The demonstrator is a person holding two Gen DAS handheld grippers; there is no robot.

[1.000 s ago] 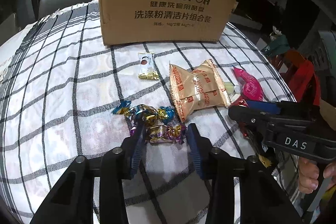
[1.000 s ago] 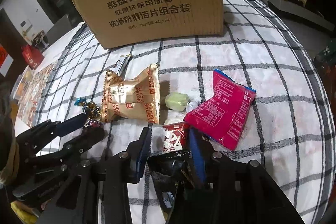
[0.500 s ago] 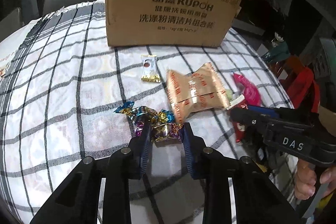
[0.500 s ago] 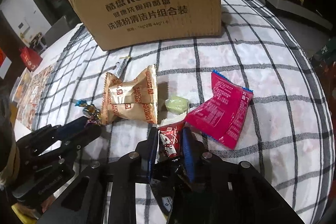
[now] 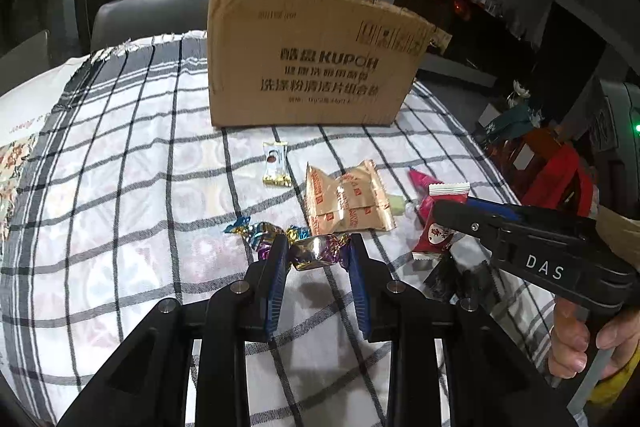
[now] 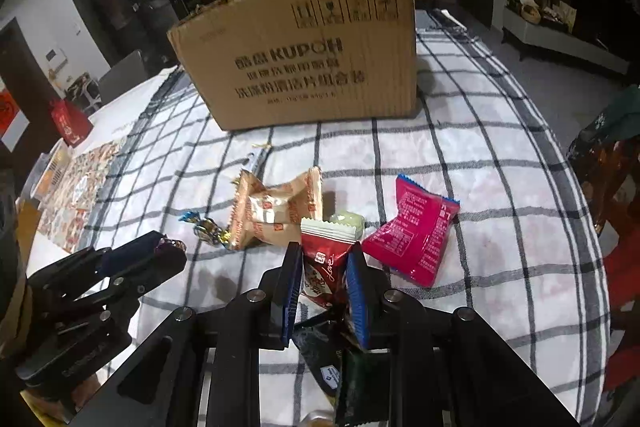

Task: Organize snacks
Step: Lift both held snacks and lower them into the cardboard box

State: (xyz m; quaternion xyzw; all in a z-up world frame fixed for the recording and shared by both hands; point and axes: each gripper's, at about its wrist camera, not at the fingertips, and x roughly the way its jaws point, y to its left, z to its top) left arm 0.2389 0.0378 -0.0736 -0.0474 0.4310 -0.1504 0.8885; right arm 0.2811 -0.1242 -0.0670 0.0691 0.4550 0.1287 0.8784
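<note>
Lifted off checked cloth [image 5: 120,207] since before: shiny purple-gold candy [image 5: 316,251] pinched in left gripper [image 5: 317,255] | small red packet [image 6: 326,261] squeezed in right gripper [image 6: 325,269] | next, probably into brown cardboard box [image 5: 312,55]

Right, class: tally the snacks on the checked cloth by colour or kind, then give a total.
tan packets: 2
foil twist sweets: 2
red packet: 1
pink packet: 1
green sweet: 1
white-gold sachet: 1
black wrappers: number unclear, left out
Total: 8
</note>
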